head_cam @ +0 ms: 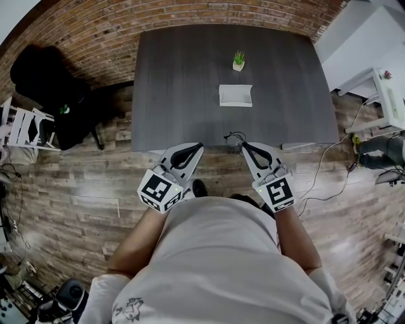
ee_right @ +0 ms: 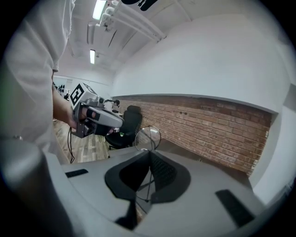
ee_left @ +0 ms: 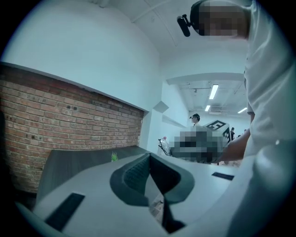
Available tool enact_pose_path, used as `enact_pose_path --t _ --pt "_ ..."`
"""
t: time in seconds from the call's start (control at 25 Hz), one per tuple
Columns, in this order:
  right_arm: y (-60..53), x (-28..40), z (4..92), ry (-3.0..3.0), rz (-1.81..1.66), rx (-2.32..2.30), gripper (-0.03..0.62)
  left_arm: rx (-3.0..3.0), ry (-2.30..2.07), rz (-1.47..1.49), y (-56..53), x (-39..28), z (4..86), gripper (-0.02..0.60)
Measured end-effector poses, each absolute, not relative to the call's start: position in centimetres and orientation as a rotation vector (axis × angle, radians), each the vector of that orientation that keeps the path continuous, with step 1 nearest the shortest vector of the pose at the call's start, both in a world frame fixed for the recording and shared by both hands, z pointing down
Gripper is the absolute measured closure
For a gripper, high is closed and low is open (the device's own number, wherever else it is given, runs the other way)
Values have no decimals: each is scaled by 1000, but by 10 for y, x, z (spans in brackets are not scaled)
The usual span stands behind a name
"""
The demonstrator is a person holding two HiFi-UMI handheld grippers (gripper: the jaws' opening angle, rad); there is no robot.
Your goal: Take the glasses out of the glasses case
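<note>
A white glasses case (head_cam: 235, 95) lies on the dark table (head_cam: 183, 82), past its middle. Thin-framed glasses (head_cam: 235, 136) hang at the table's near edge, with my right gripper (head_cam: 244, 145) shut on them. In the right gripper view one round lens (ee_right: 148, 137) stands just beyond the closed tips (ee_right: 149, 152) and a thin temple runs down between the pads. My left gripper (head_cam: 195, 147) is beside it, a little to the left, jaws together with nothing in them (ee_left: 149, 156). Both grippers hover over the floor at the table's front edge.
A small potted plant (head_cam: 238, 61) stands behind the case. A black office chair (head_cam: 50, 88) sits left of the table by the brick wall (head_cam: 190, 16). White furniture (head_cam: 380, 95) and a floor cable (head_cam: 323, 171) are on the right, a white rack (head_cam: 22, 126) far left.
</note>
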State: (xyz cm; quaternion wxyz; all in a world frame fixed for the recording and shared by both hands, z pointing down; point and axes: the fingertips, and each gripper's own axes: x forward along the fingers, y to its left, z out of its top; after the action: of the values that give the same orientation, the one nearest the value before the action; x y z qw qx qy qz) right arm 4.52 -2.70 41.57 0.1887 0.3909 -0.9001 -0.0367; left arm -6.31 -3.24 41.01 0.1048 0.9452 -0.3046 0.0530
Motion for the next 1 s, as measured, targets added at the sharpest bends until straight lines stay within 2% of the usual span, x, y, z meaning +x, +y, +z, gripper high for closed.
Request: enact_pose_path --t 1.0 --pt "113 186 410 -2586 -178 961 580 2792 -1083 111 101 74 392 571"
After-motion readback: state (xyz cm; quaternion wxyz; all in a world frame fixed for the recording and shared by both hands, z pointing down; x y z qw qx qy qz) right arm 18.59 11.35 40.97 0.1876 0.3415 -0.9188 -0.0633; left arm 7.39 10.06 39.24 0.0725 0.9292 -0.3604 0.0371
